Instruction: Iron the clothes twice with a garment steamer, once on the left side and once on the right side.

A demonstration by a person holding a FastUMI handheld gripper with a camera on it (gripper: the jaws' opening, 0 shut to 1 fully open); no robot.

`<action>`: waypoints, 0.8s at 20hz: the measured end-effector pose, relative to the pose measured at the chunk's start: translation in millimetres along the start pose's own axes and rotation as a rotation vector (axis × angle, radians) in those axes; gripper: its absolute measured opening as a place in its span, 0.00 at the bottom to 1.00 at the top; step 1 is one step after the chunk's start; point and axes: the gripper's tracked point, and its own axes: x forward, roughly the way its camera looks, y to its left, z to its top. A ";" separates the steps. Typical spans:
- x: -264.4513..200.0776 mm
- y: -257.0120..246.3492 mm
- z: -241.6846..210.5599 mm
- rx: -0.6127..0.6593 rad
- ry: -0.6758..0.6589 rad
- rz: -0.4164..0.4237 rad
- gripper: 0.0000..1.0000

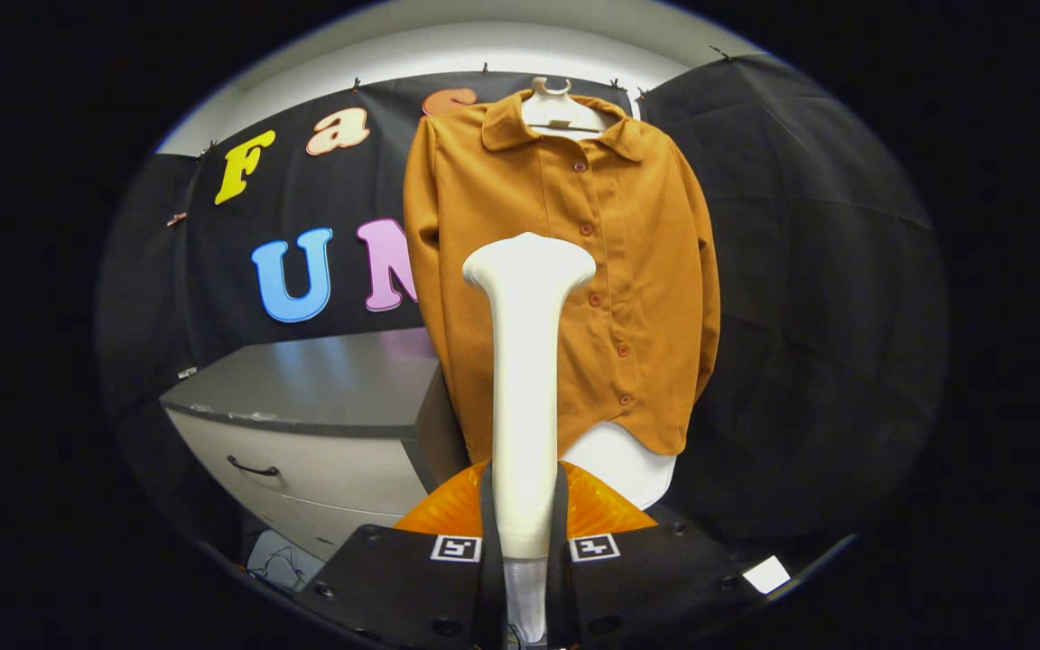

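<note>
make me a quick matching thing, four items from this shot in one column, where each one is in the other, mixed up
1. garment steamer
2. shirt
3. hanger
4. drawer cabinet

a. hanging beyond the steamer head
b. clamped upright between the fingers of the tongs
c. low beside the shirt, in front of the booth wall
d. inside the shirt collar

Pairs: 1-b, 2-a, 3-d, 4-c
</note>
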 end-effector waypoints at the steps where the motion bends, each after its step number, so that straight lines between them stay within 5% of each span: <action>1: -5.7 -1.3 11.5 -0.001 -0.022 -0.001 0.20; 16: -40.5 -21.2 178.7 -0.012 -0.339 0.027 0.20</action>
